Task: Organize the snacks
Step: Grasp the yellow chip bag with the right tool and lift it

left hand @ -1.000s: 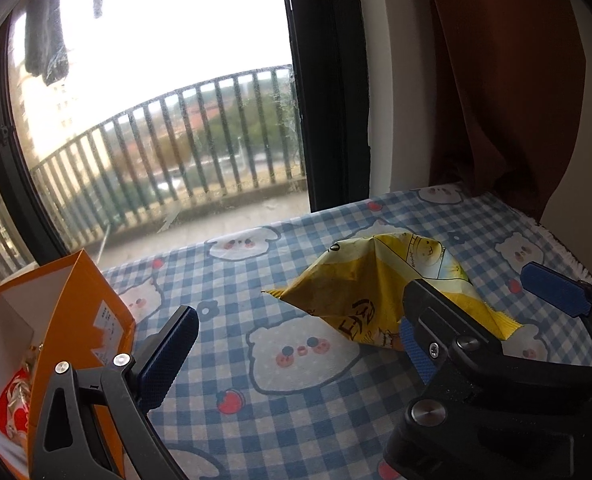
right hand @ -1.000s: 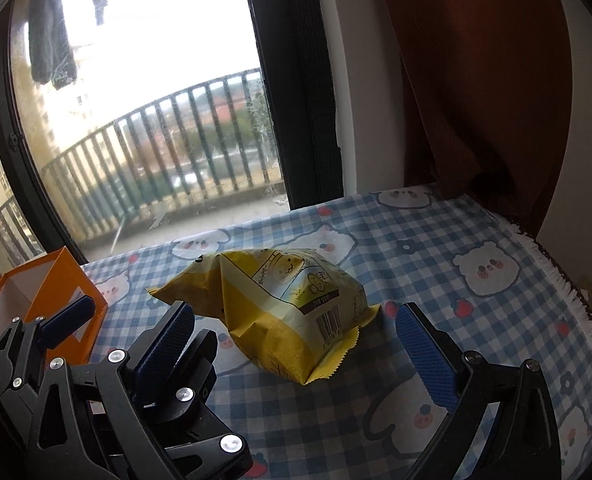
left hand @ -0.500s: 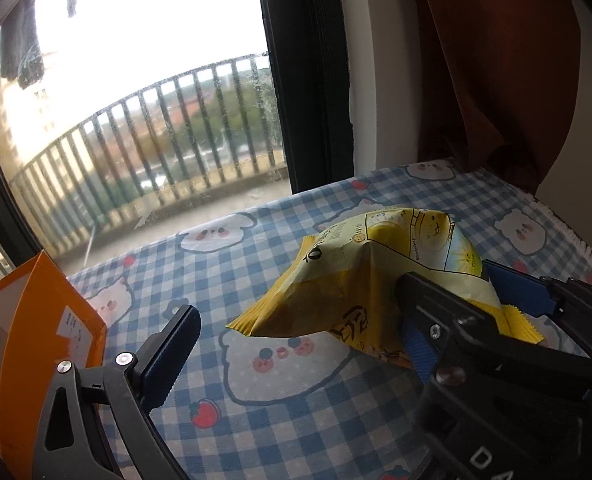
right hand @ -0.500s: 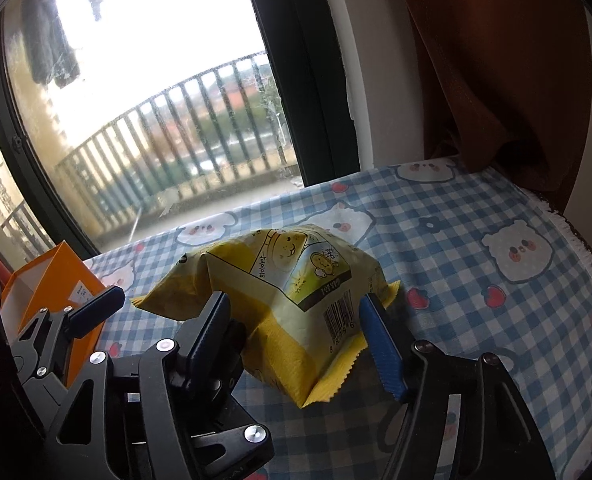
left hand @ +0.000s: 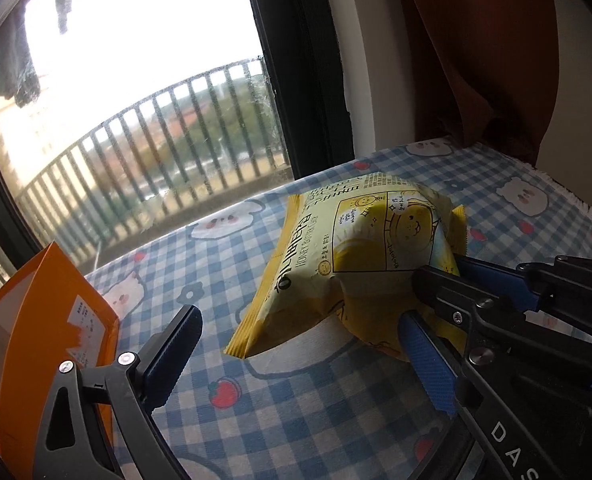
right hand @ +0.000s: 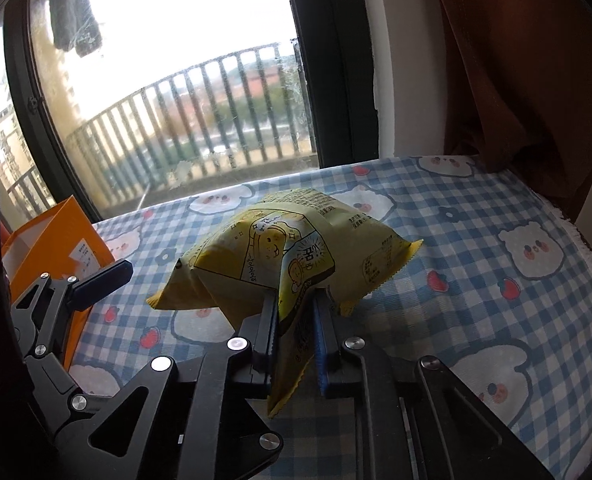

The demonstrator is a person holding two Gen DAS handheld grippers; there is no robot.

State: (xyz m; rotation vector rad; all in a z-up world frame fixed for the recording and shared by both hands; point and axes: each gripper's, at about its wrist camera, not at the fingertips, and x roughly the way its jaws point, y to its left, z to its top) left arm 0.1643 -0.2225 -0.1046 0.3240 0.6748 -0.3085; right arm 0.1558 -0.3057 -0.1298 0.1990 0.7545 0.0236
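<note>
Two tongs share this job: the right tongs [right hand: 295, 322] are pinched tight on the near edge of the yellow snack bag [right hand: 292, 254], which sits on the checked counter [right hand: 475, 280], while the left tongs [left hand: 307, 354] stand wide and hold nothing. Lift slowly (the puffed bag may swing) toward the orange box [left hand: 52, 320], keeping the pinch on the seam.

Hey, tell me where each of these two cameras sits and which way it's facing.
Left wrist: on the left claw, open, facing the window; its own fingers show, and the right claw crosses in at right.
Right wrist: on the right claw, shut on the yellow snack bag, facing the same window; the left claw shows at left.
Shared: bag, orange box, checked tablecloth, brown curtain.
</note>
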